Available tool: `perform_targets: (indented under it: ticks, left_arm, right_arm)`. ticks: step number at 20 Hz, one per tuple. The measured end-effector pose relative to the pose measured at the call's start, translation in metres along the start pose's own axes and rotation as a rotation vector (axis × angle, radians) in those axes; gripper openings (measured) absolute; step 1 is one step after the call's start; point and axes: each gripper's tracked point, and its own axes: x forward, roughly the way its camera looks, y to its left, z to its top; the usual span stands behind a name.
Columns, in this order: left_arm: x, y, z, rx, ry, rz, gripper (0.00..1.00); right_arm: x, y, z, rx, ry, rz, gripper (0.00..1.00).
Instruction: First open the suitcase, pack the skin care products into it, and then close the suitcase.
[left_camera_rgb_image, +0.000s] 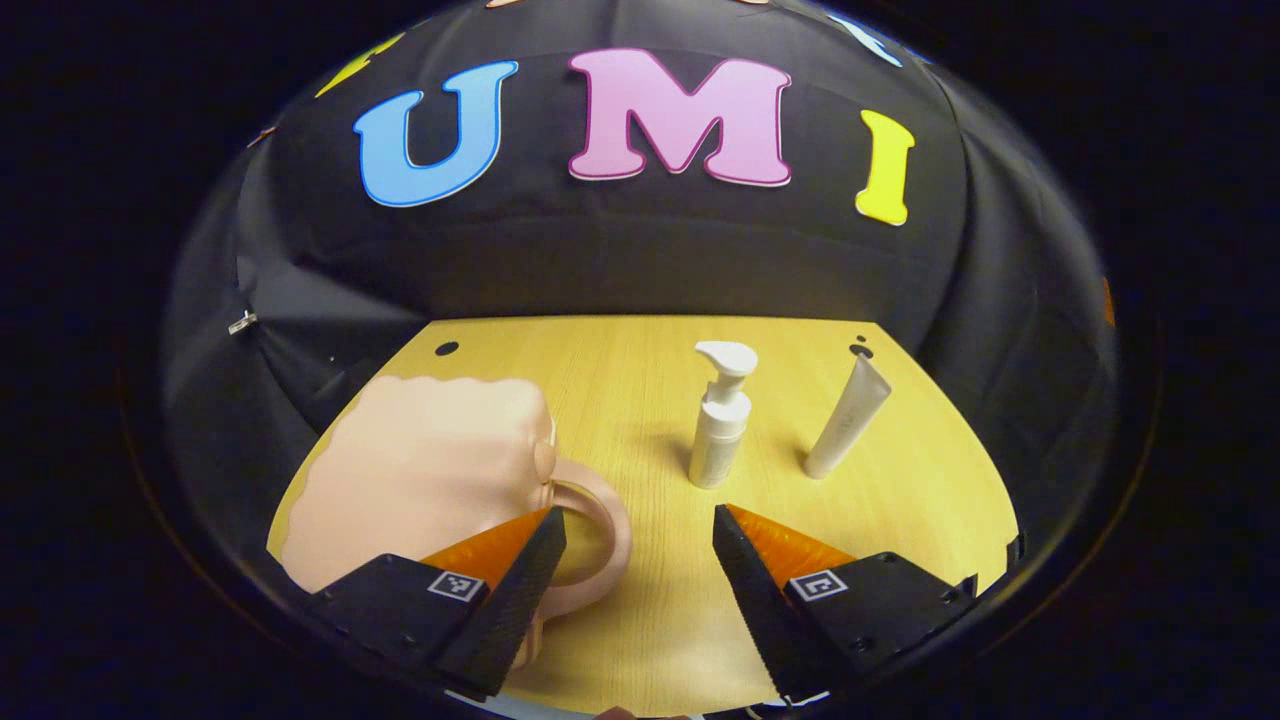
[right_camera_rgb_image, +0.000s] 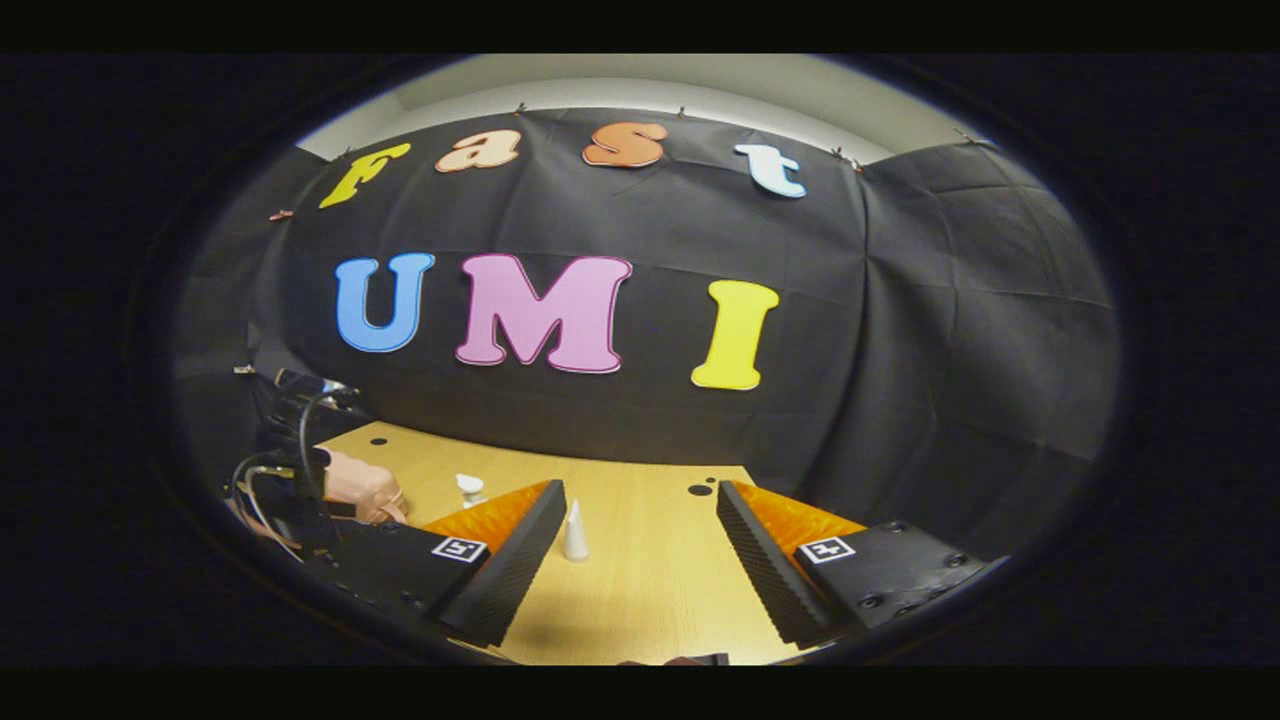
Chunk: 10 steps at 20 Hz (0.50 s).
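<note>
The pink suitcase (left_camera_rgb_image: 430, 480) lies shut at the desk's (left_camera_rgb_image: 620, 400) left edge, its handle (left_camera_rgb_image: 590, 530) just beside the left gripper's (left_camera_rgb_image: 640, 530) wide-spread fingers. A pump bottle (left_camera_rgb_image: 720, 415) and a tube (left_camera_rgb_image: 848, 417) stand toward the far right corner. The right gripper (right_camera_rgb_image: 640, 505) hangs wide open above the desk.

Left gripper (left_camera_rgb_image: 638, 540): fingers spread wide apart, pointing forward, low. Right gripper (right_camera_rgb_image: 640, 515): fingers likewise parted, nothing between them. Person's hand (right_camera_rgb_image: 358, 487) at far left.

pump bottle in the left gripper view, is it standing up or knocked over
Upright. The pump bottle stands on its base on the wooden table, pump head on top, apart from the tube beside it.
</note>
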Motion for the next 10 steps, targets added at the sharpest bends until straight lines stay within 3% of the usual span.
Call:
perform_targets:
  ticks: [7,10]
  left_arm:
    - [0.051,0.0,-0.038,-0.04,0.183,0.019,0.94]
    - [0.066,-0.011,-0.043,0.042,0.191,-0.023,0.92]
  right_arm:
    - [-0.004,-0.007,0.002,0.001,0.022,-0.036,0.96]
    - [-0.009,-0.005,0.002,-0.02,0.029,-0.038,0.99]
